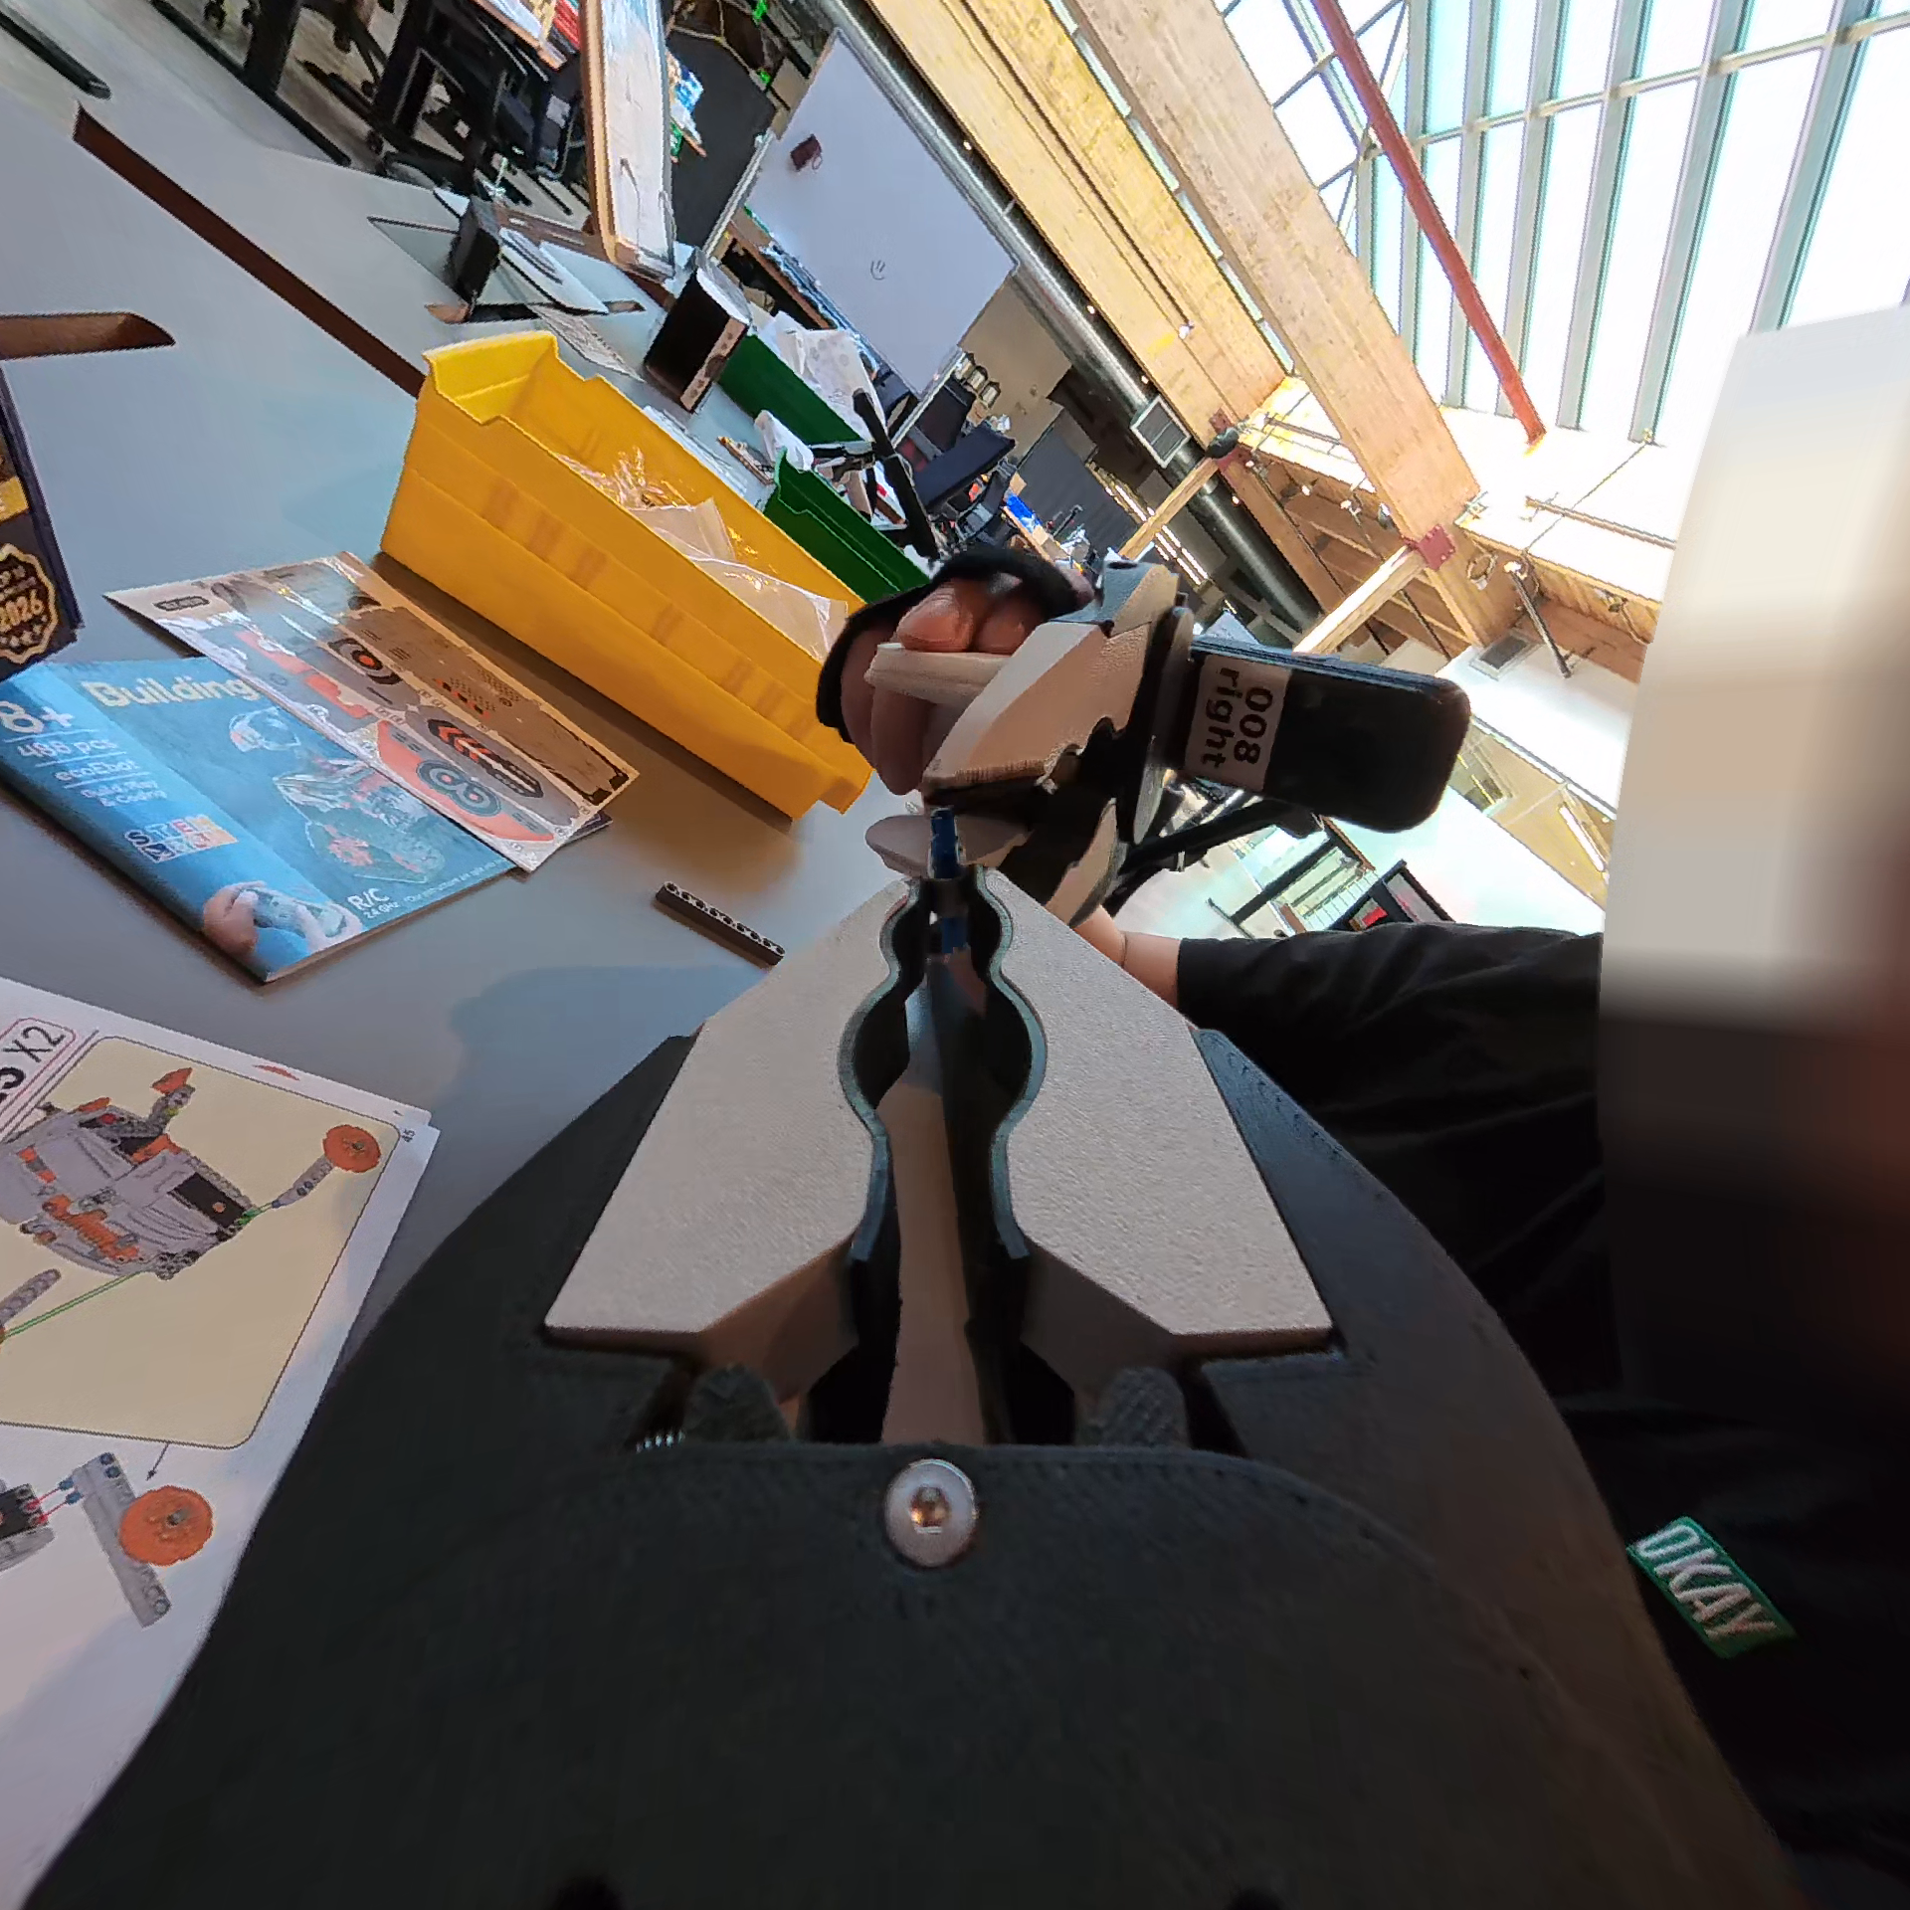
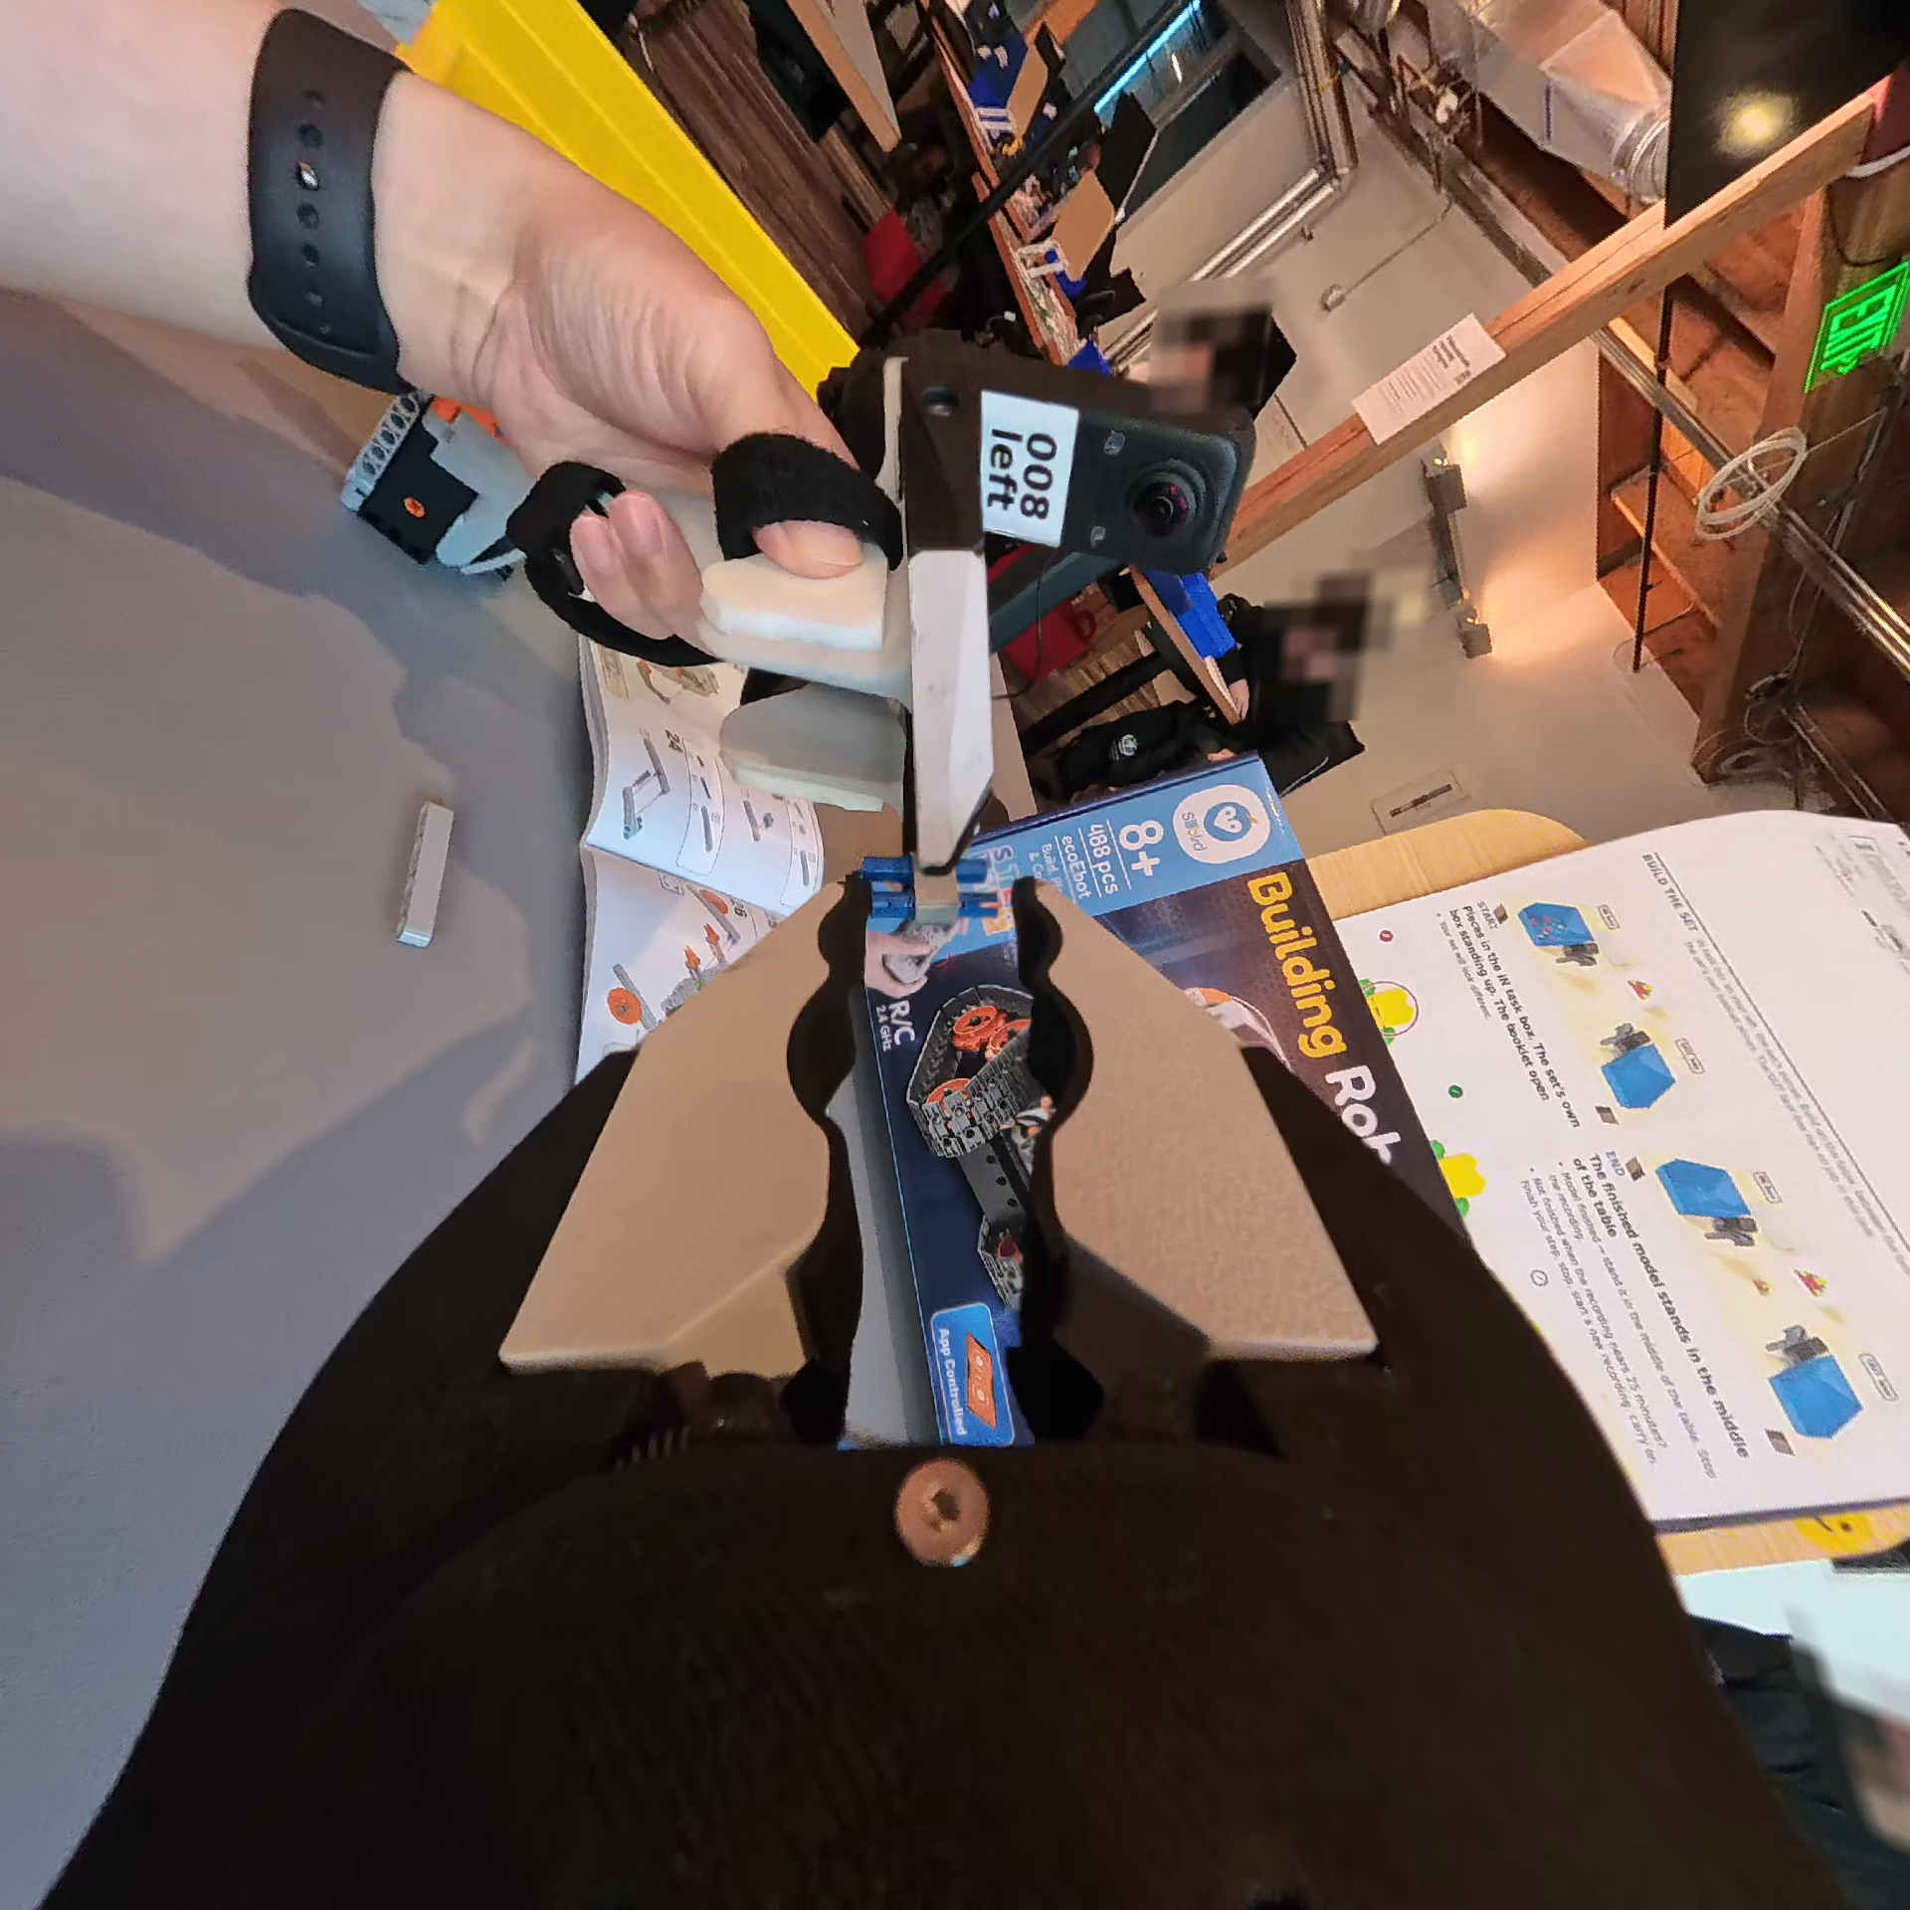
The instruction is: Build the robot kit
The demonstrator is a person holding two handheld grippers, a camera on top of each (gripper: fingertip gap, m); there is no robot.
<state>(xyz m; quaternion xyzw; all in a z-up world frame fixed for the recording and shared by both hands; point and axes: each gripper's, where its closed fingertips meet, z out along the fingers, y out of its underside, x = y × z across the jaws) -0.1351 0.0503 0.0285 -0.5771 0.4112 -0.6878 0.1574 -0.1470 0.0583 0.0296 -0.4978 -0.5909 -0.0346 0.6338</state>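
Observation:
My left gripper (image 1: 946,897) is shut on the middle of a small blue connector pin (image 1: 944,858), held in the air above the grey table (image 1: 310,434). In the right wrist view the left gripper (image 2: 935,912) comes in from above and pinches the pin (image 2: 887,891) crosswise. My right gripper (image 2: 935,894) faces it tip to tip, jaws a little apart, with the pin lying between its fingertips. One end of the pin is at the left fingertip and a small gap shows at the other. The right gripper (image 1: 935,817) also shows in the left wrist view, held by a hand.
A yellow bin (image 1: 620,589) with plastic bags stands behind. A blue booklet (image 1: 238,806), a sticker sheet (image 1: 413,682), a black beam (image 1: 718,923) and instruction pages (image 1: 155,1240) lie on the table. A grey beam (image 2: 426,873), a part-built model (image 2: 424,486), the kit box (image 2: 1137,1034) and a printed sheet (image 2: 1654,1137) are nearby. Left and right tips are no more than a few centimetres apart. Both grippers' tips are roughly 20 cm from the grey beam (image 2: 426,873).

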